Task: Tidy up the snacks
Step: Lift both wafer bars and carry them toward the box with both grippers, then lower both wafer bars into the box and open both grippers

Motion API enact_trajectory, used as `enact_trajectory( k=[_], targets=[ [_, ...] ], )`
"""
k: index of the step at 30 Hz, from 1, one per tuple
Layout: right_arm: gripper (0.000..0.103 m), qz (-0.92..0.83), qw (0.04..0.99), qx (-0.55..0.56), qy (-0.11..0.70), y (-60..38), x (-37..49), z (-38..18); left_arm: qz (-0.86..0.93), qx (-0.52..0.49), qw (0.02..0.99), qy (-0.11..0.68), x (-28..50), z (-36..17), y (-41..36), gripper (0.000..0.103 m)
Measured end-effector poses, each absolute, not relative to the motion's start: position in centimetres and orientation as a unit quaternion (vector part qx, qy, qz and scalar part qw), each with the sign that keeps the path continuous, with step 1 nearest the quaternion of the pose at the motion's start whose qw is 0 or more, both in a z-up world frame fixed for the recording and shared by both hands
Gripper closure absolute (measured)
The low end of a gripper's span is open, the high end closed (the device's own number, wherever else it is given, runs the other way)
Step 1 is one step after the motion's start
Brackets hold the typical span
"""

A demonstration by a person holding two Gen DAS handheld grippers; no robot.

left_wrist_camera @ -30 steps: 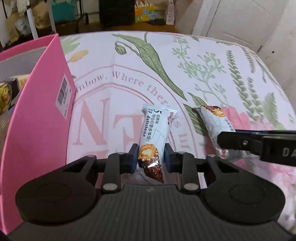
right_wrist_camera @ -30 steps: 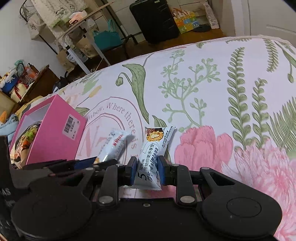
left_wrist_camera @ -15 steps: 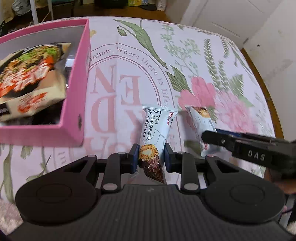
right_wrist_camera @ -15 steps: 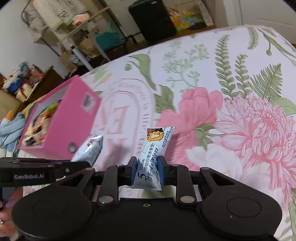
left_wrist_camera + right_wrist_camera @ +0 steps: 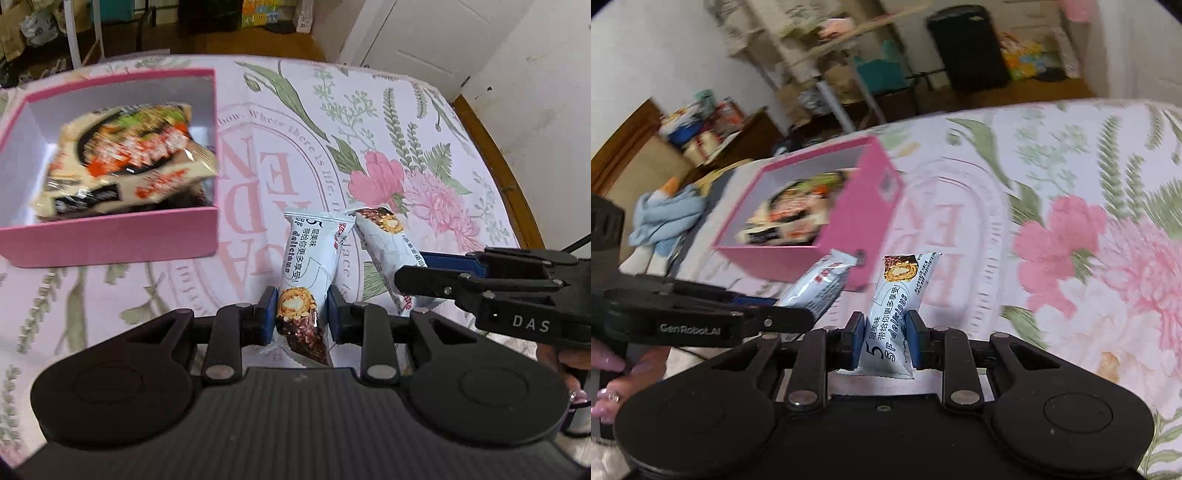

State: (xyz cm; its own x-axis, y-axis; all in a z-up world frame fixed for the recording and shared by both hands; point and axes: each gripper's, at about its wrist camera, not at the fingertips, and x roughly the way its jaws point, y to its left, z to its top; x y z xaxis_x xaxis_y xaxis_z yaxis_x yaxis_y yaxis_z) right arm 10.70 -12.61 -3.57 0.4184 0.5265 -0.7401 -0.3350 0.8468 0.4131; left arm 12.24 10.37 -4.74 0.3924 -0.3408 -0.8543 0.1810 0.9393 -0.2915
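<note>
My left gripper (image 5: 300, 314) is shut on a pale blue snack bar (image 5: 309, 266), held in the air above the tablecloth. My right gripper (image 5: 885, 336) is shut on a second snack bar of the same kind (image 5: 897, 314); in the left wrist view that bar (image 5: 388, 243) hangs just right of the first. In the right wrist view the left gripper's bar (image 5: 820, 284) shows at left. The open pink box (image 5: 110, 236) sits ahead and to the left, with a large noodle packet (image 5: 125, 155) lying in it. Both bars are outside the box, near its right front corner.
A floral tablecloth (image 5: 406, 147) covers the round table, whose wooden rim (image 5: 495, 155) runs along the right. A hand (image 5: 609, 384) grips the left tool. A blue cloth (image 5: 665, 218) lies beyond the box. Chairs, bags and a black suitcase (image 5: 964, 48) stand on the floor behind.
Both grippers have risen with their snack bars and drawn back, so the pink box's inside has come into view. The bars have not shifted in either grip.
</note>
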Motion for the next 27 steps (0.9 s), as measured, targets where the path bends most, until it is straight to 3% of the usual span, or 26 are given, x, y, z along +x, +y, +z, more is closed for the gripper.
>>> enact_trajectory(
  k=[14, 25, 27],
  targets=[
    [0.074, 0.327, 0.837, 0.039, 0.437, -4.8, 12.2, 2.9, -0.069, -0.003, 0.88, 0.471, 12.5, 2.1, 19.3, 0.076],
    [0.074, 0.365, 0.837, -0.003, 0.408, 4.5, 18.3, 1.5, 0.012, -0.11, 0.87, 0.481, 18.4, -2.8, 27.6, 0.075],
    [0.074, 0.365, 0.834, -0.012, 0.414, 6.1, 19.5, 0.7, 0.019, -0.126, 0.867, 0.482, 19.2, -3.8, 27.8, 0.071]
  ],
)
